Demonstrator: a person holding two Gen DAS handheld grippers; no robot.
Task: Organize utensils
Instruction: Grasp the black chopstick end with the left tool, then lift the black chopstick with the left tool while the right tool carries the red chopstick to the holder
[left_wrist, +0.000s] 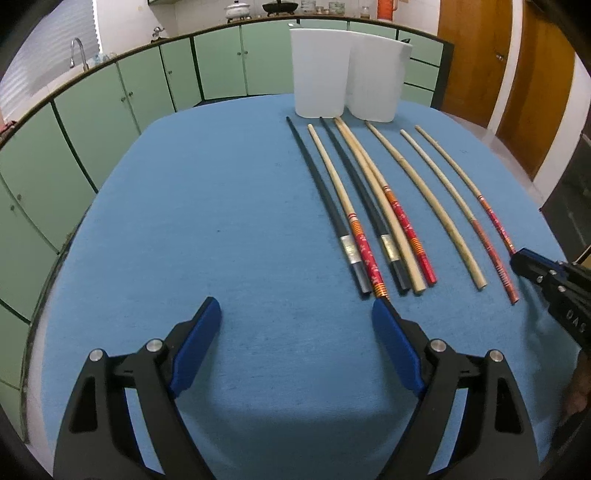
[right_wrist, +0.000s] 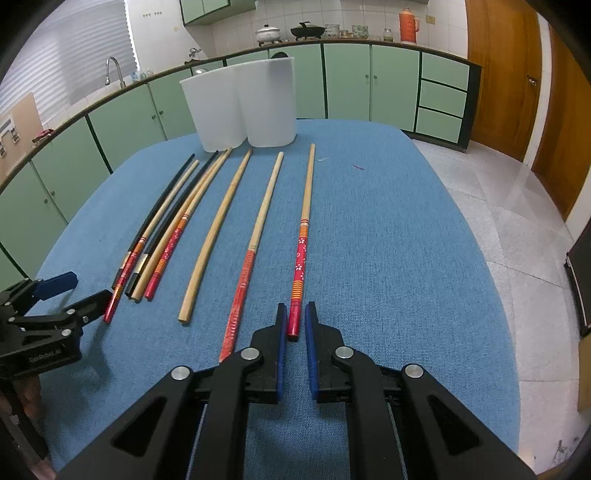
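Several chopsticks lie in a row on the blue cloth table (left_wrist: 221, 221), pointing at two white plastic containers (left_wrist: 345, 74) at the far edge. Among them are black ones (left_wrist: 317, 192), plain wooden ones (left_wrist: 424, 192) and red-patterned ones. My left gripper (left_wrist: 295, 314) is open above the cloth, its right finger (left_wrist: 391, 332) near the end of a red-handled chopstick (left_wrist: 364, 251). My right gripper (right_wrist: 295, 321) has its jaws narrowly apart around the red floral end of the rightmost chopstick (right_wrist: 300, 258), which lies flat on the cloth (right_wrist: 388, 240). The containers (right_wrist: 243, 107) also show in the right wrist view.
Green cabinets (left_wrist: 110, 107) curve behind the table, with a sink tap (left_wrist: 77, 48) at left and pots on the counter. Wooden doors (right_wrist: 517, 74) and a tiled floor (right_wrist: 498, 203) lie to the right. The left gripper shows in the right wrist view (right_wrist: 66, 295).
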